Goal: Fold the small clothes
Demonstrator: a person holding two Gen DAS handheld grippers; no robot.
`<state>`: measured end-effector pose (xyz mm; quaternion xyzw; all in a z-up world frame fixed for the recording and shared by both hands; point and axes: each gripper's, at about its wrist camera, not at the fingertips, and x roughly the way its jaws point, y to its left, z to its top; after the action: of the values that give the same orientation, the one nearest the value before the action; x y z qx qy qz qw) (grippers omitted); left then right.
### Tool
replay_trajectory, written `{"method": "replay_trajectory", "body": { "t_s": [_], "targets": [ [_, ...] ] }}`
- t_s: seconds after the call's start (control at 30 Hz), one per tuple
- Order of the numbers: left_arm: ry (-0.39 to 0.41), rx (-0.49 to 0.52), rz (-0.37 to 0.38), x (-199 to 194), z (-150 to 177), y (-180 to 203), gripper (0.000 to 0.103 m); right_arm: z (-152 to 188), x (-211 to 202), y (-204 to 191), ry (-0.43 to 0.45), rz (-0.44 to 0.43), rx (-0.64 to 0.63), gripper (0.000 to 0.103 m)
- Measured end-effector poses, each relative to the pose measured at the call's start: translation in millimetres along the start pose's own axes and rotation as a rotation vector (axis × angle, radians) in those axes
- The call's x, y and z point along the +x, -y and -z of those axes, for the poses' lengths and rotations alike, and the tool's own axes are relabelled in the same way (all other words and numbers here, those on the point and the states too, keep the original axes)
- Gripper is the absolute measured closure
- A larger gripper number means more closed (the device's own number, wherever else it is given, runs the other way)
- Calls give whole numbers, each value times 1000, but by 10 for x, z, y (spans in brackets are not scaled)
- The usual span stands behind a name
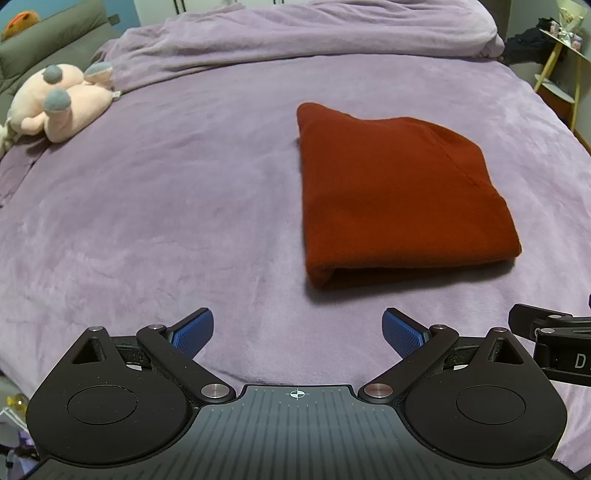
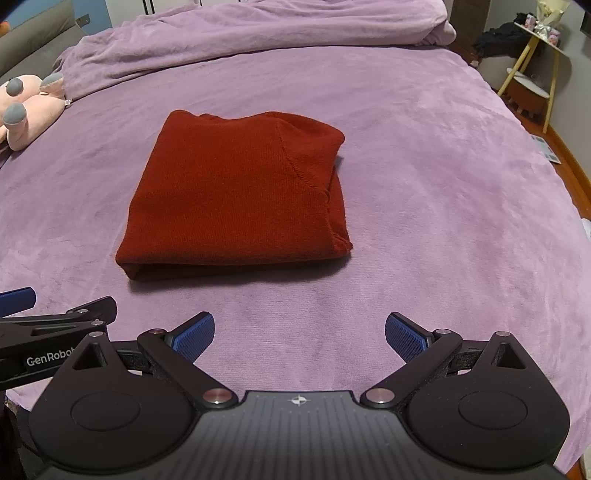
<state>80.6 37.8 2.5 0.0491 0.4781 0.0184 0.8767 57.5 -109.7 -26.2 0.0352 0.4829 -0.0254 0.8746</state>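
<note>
A dark red knitted garment (image 1: 399,195) lies folded into a compact rectangle on the purple bed cover (image 1: 166,221). In the right wrist view the same red garment (image 2: 240,199) sits ahead and slightly left, its fold edge facing me. My left gripper (image 1: 297,332) hovers open near the bed's front edge, left of the garment, with nothing between its blue pads (image 1: 195,332). My right gripper (image 2: 300,334) is also open and empty, a short way in front of the garment. Each gripper shows at the edge of the other's view.
A pink plush toy (image 1: 59,103) with grey tips lies at the far left of the bed. A bunched purple blanket (image 1: 295,33) runs along the back. A yellow-legged side table (image 2: 535,70) and dark clothing stand beyond the right edge, over a wooden floor.
</note>
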Motion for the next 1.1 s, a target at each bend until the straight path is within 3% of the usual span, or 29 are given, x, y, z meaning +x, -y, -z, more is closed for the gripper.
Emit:
{"method": "replay_trajectory", "body": {
  "t_s": [1.1],
  "targets": [
    [6, 21, 1, 12, 10, 24, 2, 30, -2, -8, 17, 11, -20, 4]
  ]
}}
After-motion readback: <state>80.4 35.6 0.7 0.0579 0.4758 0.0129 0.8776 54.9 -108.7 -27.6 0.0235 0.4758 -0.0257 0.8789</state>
